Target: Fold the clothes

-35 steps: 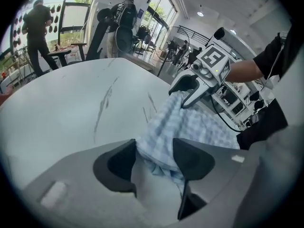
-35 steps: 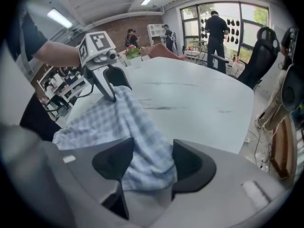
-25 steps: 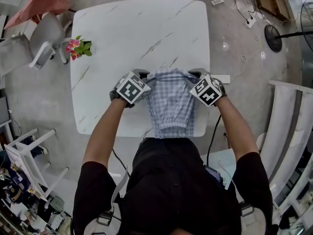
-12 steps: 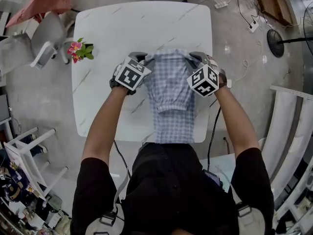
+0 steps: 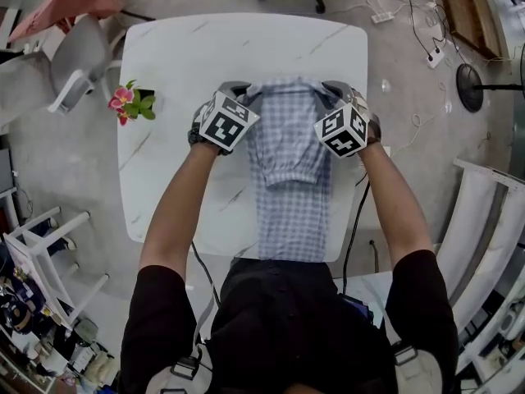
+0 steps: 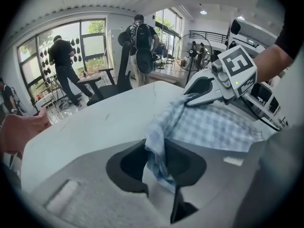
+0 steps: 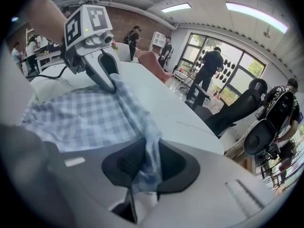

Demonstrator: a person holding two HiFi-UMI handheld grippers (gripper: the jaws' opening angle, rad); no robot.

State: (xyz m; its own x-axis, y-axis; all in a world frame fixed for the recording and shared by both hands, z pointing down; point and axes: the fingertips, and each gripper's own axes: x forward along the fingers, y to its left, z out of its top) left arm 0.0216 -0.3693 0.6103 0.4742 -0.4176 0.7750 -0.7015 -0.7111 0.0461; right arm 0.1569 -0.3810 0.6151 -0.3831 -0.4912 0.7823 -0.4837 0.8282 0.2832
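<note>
Blue-checked cotton garment [image 5: 289,179]: lengthwise on white marbled worktop [image 5: 189,56]; fingers of left gripper [image 6: 159,158] and right gripper [image 7: 148,163] pinch its far corners.

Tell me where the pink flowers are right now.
In the head view, the pink flowers sit at the left edge of the white table, some way left of the left hand-held gripper that grips the checked garment.

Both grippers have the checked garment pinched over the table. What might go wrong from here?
The left gripper and right gripper each pinch only a thin bunched corner of the checked garment; an uneven pull may slip one corner out. The garment's near end reaches the front edge of the table, so it may slide off or skew the fold.
</note>
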